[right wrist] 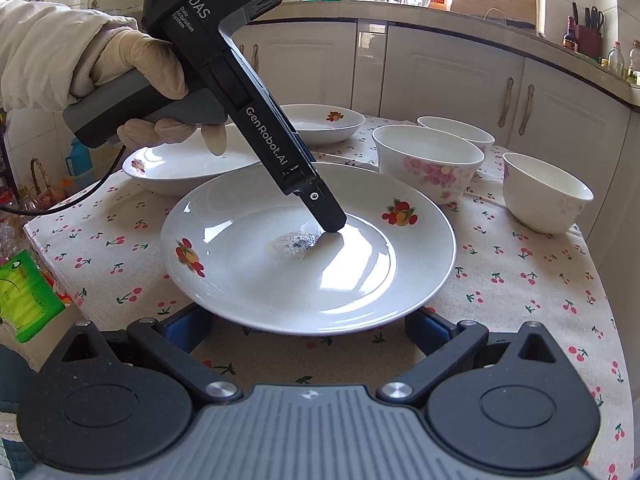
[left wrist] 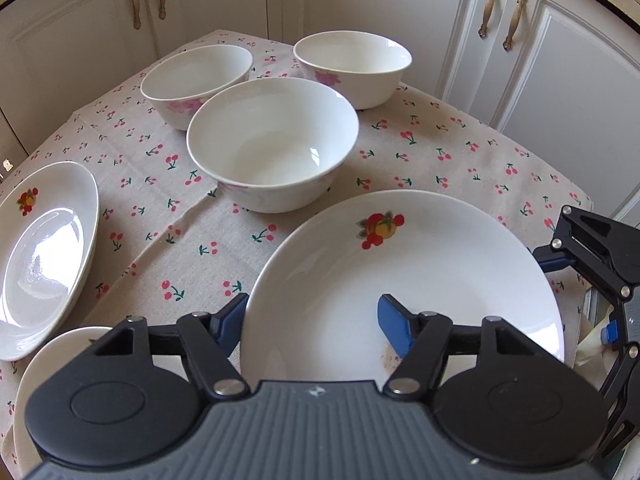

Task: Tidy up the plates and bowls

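White cabinet doors (left wrist: pixel 452 20) with ornate handles back a small table draped in a cherry-print tablecloth (left wrist: pixel 460 152), and we record all crockery on that cloth. We find the large fruit-decal plate (left wrist: pixel 400 276) nearest both cameras. In the left wrist view, our left gripper (left wrist: pixel 312 320) straddles this plate's near rim: one blue pad sits outside the edge, the other rests over the plate's inner face, with a clear gap between them, so we judge the claw released and not clenched on the rim. The right wrist view shows one finger of that tool touching the plate's well beside a small speckled residue (right wrist: pixel 292 245); a gloved hand (right wrist: pixel 132 68) holds its handle. Our right gripper (right wrist: pixel 308 326) sits at the opposite rim of the same plate, its blue pads spread wide to either side just below the edge, released and holding nothing. Three white bowls stand beyond: the nearest bowl (left wrist: pixel 272 144) lies just behind the plate, with a second bowl (left wrist: pixel 196 80) and a third bowl (left wrist: pixel 354 66) further back, apart from one another. A stacked pair of side plates (left wrist: pixel 44 256) occupies the left edge, and another plate (left wrist: pixel 60 352) lies partly hidden beneath the left gripper body. A green packet (right wrist: pixel 24 296) lies off the table edge.
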The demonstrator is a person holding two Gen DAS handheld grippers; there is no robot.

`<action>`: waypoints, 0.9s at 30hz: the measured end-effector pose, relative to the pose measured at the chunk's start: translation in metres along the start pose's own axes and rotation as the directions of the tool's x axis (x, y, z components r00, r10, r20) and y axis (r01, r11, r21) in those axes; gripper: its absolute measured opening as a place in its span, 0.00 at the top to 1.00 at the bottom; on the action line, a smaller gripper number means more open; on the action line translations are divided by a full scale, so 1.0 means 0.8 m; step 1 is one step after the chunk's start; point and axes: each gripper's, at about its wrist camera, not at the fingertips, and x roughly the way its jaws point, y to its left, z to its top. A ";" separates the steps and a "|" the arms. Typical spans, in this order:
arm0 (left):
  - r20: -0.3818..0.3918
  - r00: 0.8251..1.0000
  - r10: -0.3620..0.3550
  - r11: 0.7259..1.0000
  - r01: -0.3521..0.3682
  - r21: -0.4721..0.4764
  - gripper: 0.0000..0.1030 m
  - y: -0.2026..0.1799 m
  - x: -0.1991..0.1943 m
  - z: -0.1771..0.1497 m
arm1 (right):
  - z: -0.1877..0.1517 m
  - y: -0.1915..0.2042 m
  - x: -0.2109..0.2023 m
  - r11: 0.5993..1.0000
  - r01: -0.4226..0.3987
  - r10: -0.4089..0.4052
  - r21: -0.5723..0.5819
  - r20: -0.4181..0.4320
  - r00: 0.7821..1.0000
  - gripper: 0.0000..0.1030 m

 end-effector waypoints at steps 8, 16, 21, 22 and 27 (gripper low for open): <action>-0.029 0.999 -0.039 0.999 0.039 -0.013 0.35 0.007 0.000 0.005 | 0.004 -0.003 0.003 1.000 -0.016 0.016 -0.002 -0.026 1.000 0.00; -0.045 0.997 -0.069 0.997 0.068 -0.021 0.35 0.009 -0.006 0.008 | 0.009 -0.005 0.004 1.000 -0.022 0.021 -0.003 -0.056 0.998 0.00; -0.044 0.996 -0.082 0.996 0.081 -0.029 0.35 0.009 -0.010 0.008 | 0.013 -0.007 0.004 1.000 -0.031 0.031 0.005 -0.078 0.996 0.00; -0.043 0.996 -0.083 0.996 0.082 -0.028 0.35 0.009 -0.011 0.008 | 0.014 -0.008 0.003 0.999 -0.033 0.033 0.008 -0.083 0.996 0.00; -0.035 0.996 -0.087 0.996 0.086 -0.032 0.35 0.009 -0.016 0.008 | 0.020 -0.010 -0.001 0.999 -0.036 0.038 0.018 -0.089 0.995 0.00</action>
